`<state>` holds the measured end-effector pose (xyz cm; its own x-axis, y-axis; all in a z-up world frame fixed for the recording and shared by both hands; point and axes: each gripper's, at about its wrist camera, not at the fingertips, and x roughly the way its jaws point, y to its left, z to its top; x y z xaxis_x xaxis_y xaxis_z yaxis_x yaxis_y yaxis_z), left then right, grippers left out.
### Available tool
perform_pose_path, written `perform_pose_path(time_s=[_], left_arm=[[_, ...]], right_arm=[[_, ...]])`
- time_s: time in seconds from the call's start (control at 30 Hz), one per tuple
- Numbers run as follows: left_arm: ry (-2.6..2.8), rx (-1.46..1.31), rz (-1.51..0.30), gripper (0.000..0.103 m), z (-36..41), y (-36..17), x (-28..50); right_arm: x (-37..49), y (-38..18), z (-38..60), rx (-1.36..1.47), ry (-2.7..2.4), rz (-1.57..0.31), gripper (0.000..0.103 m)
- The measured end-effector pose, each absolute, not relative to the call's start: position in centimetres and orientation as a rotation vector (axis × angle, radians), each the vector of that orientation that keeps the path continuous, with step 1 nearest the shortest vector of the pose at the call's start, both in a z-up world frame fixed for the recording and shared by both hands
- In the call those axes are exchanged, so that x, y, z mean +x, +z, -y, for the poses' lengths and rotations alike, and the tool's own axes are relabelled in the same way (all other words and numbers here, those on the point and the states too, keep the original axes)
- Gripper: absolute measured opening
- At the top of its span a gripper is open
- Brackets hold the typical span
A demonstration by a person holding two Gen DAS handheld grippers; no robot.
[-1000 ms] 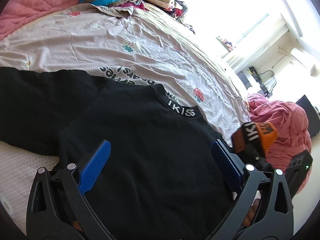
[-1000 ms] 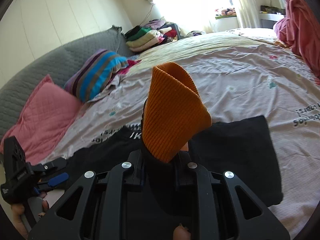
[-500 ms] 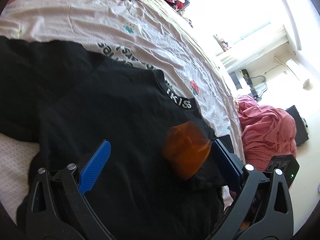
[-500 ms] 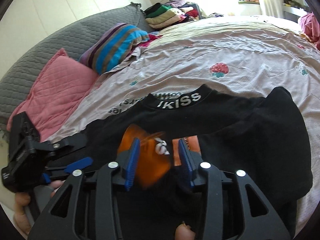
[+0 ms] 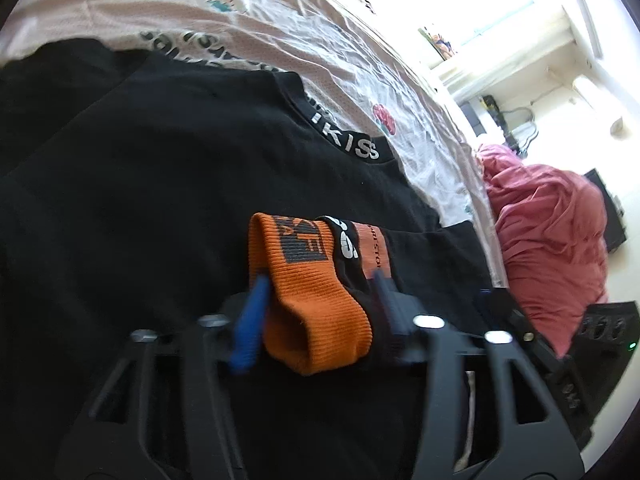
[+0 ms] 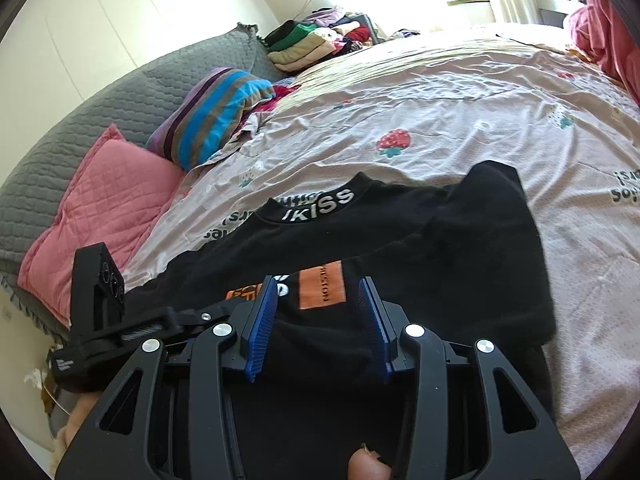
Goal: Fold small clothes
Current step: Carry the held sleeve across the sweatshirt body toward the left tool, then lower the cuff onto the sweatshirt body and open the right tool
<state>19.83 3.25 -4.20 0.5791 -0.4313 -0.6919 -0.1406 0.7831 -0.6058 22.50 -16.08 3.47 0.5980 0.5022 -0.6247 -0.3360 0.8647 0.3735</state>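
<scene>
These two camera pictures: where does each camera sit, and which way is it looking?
Left wrist view: on the left hand-held gripper, looking down across the black sweatshirt; its jaws are closing around the orange cuff.
Right wrist view: on the right hand-held gripper, facing the pillows; a fingertip shows.
Both show the cuff and the IKISS collar.

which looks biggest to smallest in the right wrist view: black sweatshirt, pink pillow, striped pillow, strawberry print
1. black sweatshirt, though it lies nearest the camera
2. pink pillow
3. striped pillow
4. strawberry print
</scene>
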Motion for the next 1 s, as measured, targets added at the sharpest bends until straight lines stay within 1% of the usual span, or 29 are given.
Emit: perform_pose_path(time_s=[0.03, 0.07, 0.1, 0.2, 0.43, 0.5, 0.63, 0.83, 0.9, 0.93, 1.0], left_arm=[[-0.186, -0.662, -0.956, 0.006, -3.1, -4.2, 20.0], [-0.198, -0.656, -0.951, 0.001, -2.9, -4.1, 20.1], [-0.204, -0.652, -0.944, 0.0, -2.8, -3.9, 20.1], [-0.207, -0.634, -0.89, 0.0, -3.1, -2.3, 19.6], [-0.198, -0.6, -0.704, 0.0, -4.9, 3.9, 16.9], [-0.182, -0.587, -0.681, 0.0, -5.4, 4.7, 16.5], [-0.159, -0.564, -0.678, 0.0, -5.8, 5.0, 16.0], [-0.122, -0.56, -0.729, 0.0, -6.6, 3.2, 16.1], [-0.095, -0.556, -0.727, 0.003, -7.1, 3.0, 16.0], [-0.076, -0.551, -0.721, 0.006, -7.4, 3.1, 15.9], [-0.051, -0.537, -0.712, 0.007, -7.8, 3.3, 15.5]], right_arm=[[22.5, 3.5, 16.4, 0.231, 0.486, -0.792, 0.041], [22.5, 3.6, 16.7, 0.233, 0.482, -0.791, 0.041], [22.4, 3.6, 17.1, 0.238, 0.477, -0.79, 0.041], [22.2, 3.8, 17.9, 0.231, 0.458, -0.783, 0.041], [22.3, 3.5, 19.2, 0.232, 0.425, -0.792, 0.041], [22.4, 3.4, 19.3, 0.226, 0.418, -0.795, 0.041], [22.5, 3.3, 18.9, 0.182, 0.391, -0.793, 0.041], [22.9, 2.9, 18.2, 0.136, 0.369, -0.809, 0.042], [23.1, 2.7, 18.1, 0.127, 0.36, -0.814, 0.043], [23.1, 2.7, 18.1, 0.122, 0.355, -0.817, 0.044], [23.4, 2.5, 17.8, 0.112, 0.353, -0.824, 0.045]])
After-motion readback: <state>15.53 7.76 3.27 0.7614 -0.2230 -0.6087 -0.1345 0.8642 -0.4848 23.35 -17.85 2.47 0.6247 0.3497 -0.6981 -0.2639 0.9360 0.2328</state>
